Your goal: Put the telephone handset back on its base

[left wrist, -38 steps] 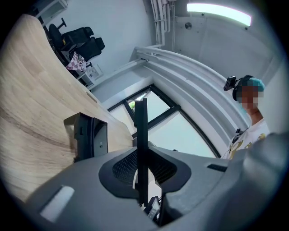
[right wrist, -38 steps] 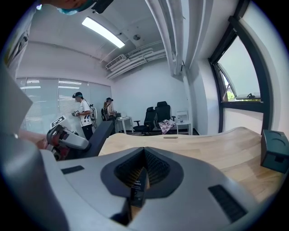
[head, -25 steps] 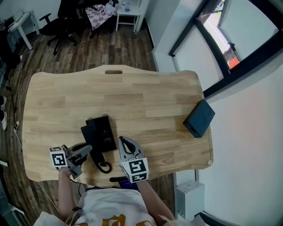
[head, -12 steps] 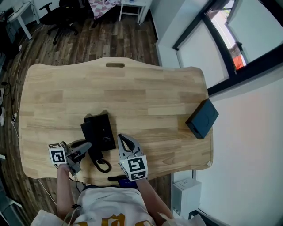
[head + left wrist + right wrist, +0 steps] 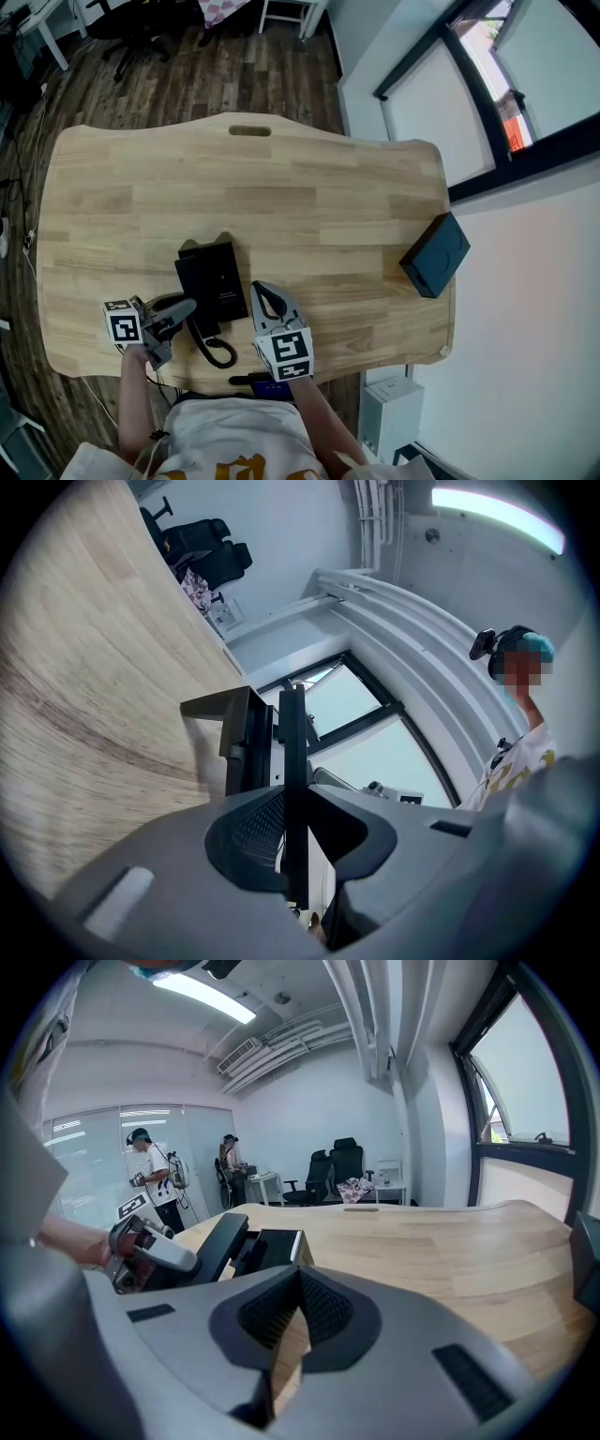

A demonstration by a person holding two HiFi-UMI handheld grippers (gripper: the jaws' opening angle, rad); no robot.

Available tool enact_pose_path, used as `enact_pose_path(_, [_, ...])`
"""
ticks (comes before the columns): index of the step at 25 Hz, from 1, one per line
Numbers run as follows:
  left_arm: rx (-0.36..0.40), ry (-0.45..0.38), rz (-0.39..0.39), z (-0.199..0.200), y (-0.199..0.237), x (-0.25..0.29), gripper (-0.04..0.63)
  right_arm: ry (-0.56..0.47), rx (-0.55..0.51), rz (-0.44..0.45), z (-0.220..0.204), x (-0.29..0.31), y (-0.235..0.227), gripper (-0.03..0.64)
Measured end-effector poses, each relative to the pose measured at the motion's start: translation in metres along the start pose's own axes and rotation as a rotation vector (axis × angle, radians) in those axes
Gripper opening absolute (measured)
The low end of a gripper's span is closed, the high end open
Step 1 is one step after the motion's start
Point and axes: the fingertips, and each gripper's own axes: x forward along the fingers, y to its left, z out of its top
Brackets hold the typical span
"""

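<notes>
L gripper (image 5: 187, 307) is clamped on the black handset (image 5: 201, 328), jaws pressed on either side of it, near the worktop's (image 5: 309, 206) front edge. Handset runs along the left side of the phone base (image 5: 221, 277), touching it; can't tell if it's fully seated in the cradle. Coiled cord (image 5: 221, 354) loops just in front of the base. R gripper (image 5: 259, 289) sits just right of the base w/ jaws together, nothing btwn them. Dark box (image 5: 435, 255) lies well apart at the worktop's right edge.
</notes>
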Motion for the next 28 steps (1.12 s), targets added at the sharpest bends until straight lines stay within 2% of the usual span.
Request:
enact_pose_path(9, [-0.018, 0.006, -0.001, 0.004, 0.013, 0.005, 0.071, 0.036, 0.007, -0.001, -0.009, 0.012, -0.008, 0.006])
enact_pose_path(28, [0.022, 0.029, 0.017, 0.007, 0.024, 0.007, 0.071, 0.050, 0.021, 0.012, -0.013, 0.023, -0.009, 0.006])
